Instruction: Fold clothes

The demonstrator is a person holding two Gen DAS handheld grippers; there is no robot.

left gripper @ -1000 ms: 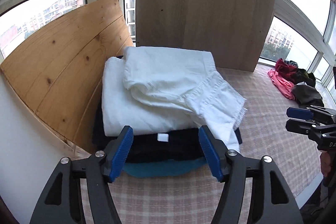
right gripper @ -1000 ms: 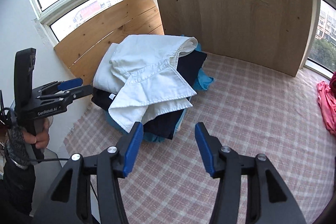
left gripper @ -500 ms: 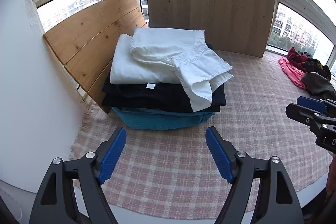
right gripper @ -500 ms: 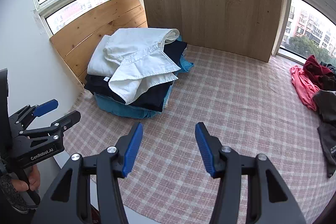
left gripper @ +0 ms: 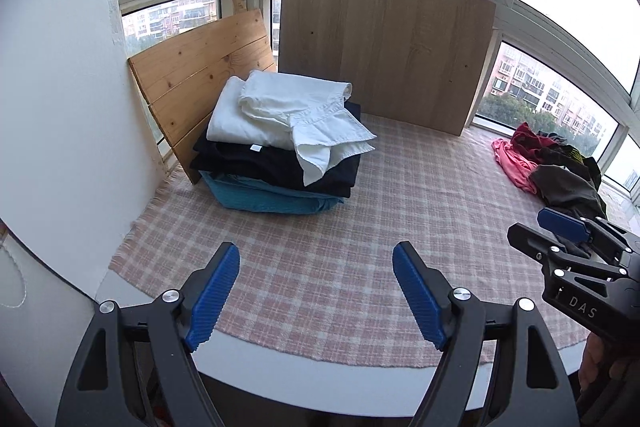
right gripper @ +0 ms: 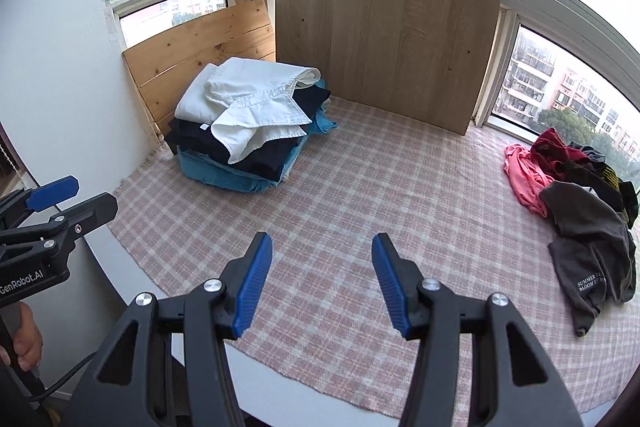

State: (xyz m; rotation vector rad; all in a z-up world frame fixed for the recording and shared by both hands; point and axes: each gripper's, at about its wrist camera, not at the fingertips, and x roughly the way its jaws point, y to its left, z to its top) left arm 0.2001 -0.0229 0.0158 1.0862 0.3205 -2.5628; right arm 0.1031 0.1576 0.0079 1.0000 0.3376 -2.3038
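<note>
A stack of folded clothes (left gripper: 276, 163) (right gripper: 244, 143) sits at the far left of the checked cloth, against the boards: teal at the bottom, black in the middle, white on top. The top white shirt (left gripper: 316, 119) (right gripper: 256, 107) lies loosely, one flap hanging over the front. A heap of unfolded clothes (left gripper: 552, 167) (right gripper: 580, 203), pink, red and dark grey, lies at the far right. My left gripper (left gripper: 316, 291) is open and empty over the cloth's near edge. My right gripper (right gripper: 320, 279) is open and empty, also near the front edge.
A pink checked cloth (left gripper: 400, 211) (right gripper: 380, 195) covers the white table. A pine board (left gripper: 200, 79) and a larger brown panel (left gripper: 384, 43) lean against the windows behind the stack. The table's front edge (left gripper: 320, 379) is just under the grippers.
Both grippers have pulled back from the stack toward the table's front edge. The stack now looks smaller and farther away. Both stay open and empty.
</note>
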